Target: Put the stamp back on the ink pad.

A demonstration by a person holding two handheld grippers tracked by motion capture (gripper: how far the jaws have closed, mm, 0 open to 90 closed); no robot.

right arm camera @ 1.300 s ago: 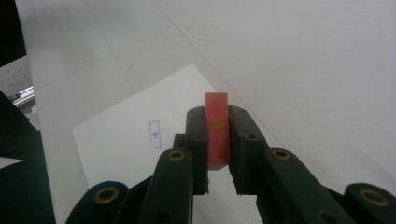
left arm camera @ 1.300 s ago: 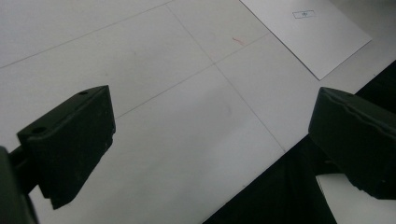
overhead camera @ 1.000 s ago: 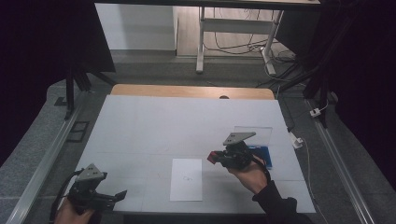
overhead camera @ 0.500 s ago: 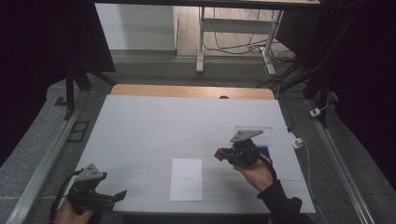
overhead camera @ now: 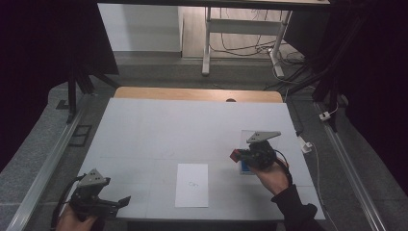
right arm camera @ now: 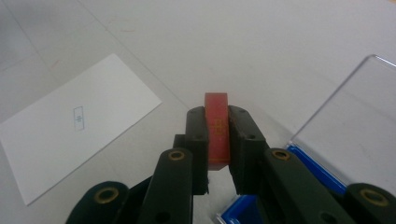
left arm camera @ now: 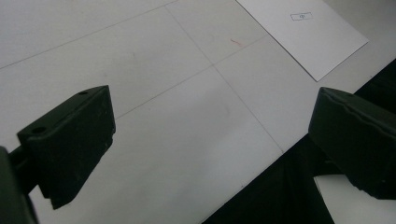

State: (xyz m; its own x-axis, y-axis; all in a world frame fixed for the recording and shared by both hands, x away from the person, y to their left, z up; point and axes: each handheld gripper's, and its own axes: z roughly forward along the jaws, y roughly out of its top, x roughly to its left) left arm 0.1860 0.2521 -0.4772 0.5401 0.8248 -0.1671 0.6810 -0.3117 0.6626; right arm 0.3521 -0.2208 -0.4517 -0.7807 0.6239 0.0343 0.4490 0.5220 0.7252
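My right gripper is shut on a small red block, at the right of the white table. In the right gripper view the red block stands upright between the pads of my gripper, with gold marks on its near face. Just behind and below it lies a blue case with its clear lid swung open. A white sheet with a small printed box lies at the table's front middle. My left gripper rests open at the front left corner, its jaws wide with nothing between them.
A wooden strip runs along the table's far edge. Metal rails flank both sides. A white plug and cable lie off the right edge. The table's front edge passes under my left gripper.
My right gripper has carried the red block to the right, away from the white sheet and closer over the blue case. The left gripper has stayed put.
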